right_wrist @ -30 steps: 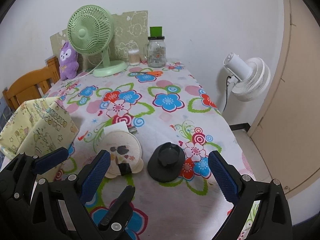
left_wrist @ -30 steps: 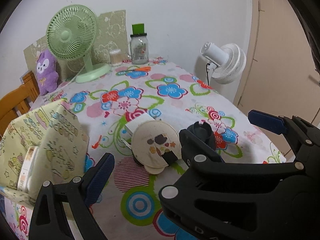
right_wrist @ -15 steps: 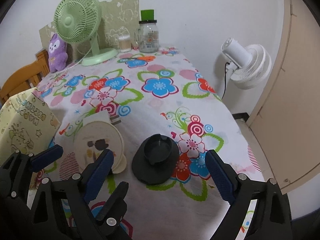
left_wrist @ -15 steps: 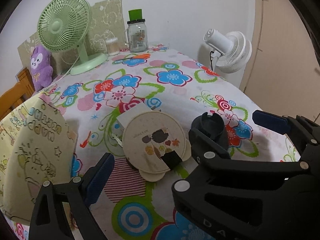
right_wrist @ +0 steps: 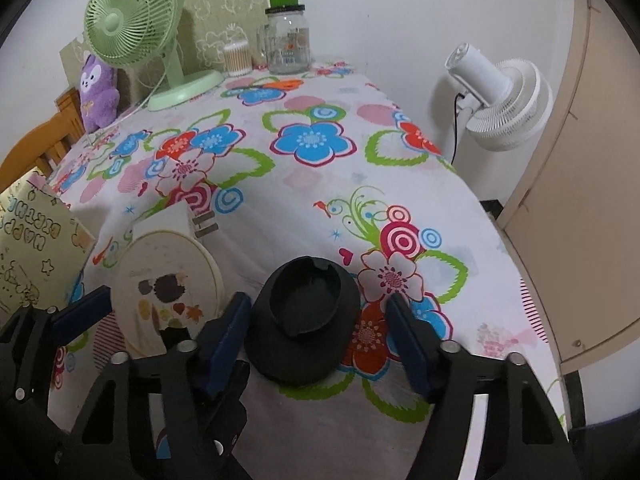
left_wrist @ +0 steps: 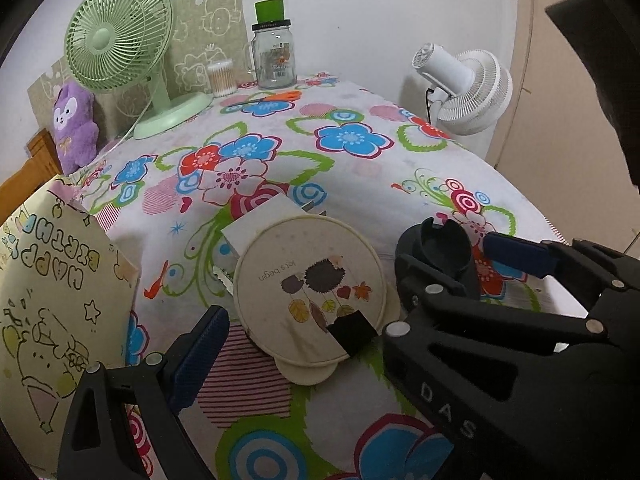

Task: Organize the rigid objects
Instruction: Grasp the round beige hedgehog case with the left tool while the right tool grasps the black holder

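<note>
A black round dish [right_wrist: 306, 320] with a notched rim and a wide base stands on the flowered tablecloth [right_wrist: 308, 184]. My right gripper [right_wrist: 318, 332] straddles it and its jaws are closing. The left pad is at the base's edge, and a gap shows at the right pad. In the left wrist view the right gripper's fingers frame the same dish [left_wrist: 444, 248]. A cream round disc [left_wrist: 308, 292] with a printed picture and a black strap leans on a white box [left_wrist: 260, 220]. My left gripper [left_wrist: 316, 332] stands open around it; its right finger is hidden behind the right gripper.
A yellow birthday gift bag [left_wrist: 52, 280] stands at the near left. At the back are a green desk fan [left_wrist: 120, 36], a glass jar [left_wrist: 276, 56], a cotton swab tub [left_wrist: 222, 78] and a purple plush [left_wrist: 74, 124]. A white fan [right_wrist: 500, 100] stands off the table's right edge.
Both grippers have come lower and nearer to the objects. The right gripper's jaws have narrowed around the black dish. The left gripper's jaws are as wide as before.
</note>
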`<state>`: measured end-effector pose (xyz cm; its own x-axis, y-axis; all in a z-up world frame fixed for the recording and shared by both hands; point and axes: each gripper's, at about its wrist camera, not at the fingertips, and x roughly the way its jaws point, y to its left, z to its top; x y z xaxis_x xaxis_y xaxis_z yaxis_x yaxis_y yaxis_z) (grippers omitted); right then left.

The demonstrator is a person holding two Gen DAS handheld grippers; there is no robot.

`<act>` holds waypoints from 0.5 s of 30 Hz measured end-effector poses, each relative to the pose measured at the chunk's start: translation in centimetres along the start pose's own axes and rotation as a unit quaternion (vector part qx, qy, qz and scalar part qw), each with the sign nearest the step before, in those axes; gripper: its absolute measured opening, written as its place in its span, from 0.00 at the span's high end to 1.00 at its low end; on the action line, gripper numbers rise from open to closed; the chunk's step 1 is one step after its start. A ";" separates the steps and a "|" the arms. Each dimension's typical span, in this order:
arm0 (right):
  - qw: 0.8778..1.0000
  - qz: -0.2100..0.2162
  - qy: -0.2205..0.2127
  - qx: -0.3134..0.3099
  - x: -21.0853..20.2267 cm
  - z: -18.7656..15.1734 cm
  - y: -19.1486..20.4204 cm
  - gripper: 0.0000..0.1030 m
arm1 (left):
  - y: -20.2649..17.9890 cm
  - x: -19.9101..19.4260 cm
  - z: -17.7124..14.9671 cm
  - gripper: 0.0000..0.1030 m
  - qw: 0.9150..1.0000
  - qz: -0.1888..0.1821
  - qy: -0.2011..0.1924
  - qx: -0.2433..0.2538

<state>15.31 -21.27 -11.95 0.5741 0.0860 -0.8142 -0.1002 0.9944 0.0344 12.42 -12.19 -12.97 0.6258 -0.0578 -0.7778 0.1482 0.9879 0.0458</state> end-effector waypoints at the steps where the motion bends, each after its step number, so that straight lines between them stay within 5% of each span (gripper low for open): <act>1: 1.000 0.000 -0.004 -0.001 0.0 0.1 0.0 0.36 | 0.0 0.1 0.0 0.06 1.000 0.001 0.000 -0.001; 9: 1.000 -0.002 -0.014 -0.011 0.0 0.5 0.1 0.62 | 0.0 0.6 0.5 0.06 1.000 0.005 0.003 -0.008; 15: 1.000 -0.004 -0.016 0.002 0.0 0.9 -0.7 0.62 | -0.3 1.0 1.2 0.06 1.000 0.014 0.000 -0.007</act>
<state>16.08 -21.89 -11.49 0.6000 0.0799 -0.7960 -0.0926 0.9952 0.0301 13.93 -12.71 -13.03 0.6288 -0.0307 -0.7769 0.1207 0.9910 0.0586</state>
